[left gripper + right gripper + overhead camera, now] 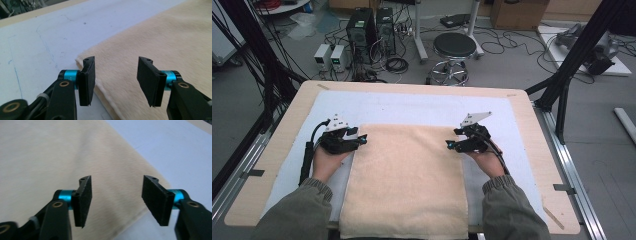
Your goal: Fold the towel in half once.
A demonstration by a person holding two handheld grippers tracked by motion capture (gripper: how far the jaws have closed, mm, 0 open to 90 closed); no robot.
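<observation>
The cream towel [404,180] lies flat on the white mat [412,107] that covers the wooden table [532,130], its near edge hanging over the table's front. The left gripper [362,139] hovers at the towel's far left corner with its jaws parted and nothing between the pads [88,80], the corner's hem lying below them. The right gripper [451,145] hovers at the far right corner, its jaws likewise parted and clear of the cloth, holding nothing.
</observation>
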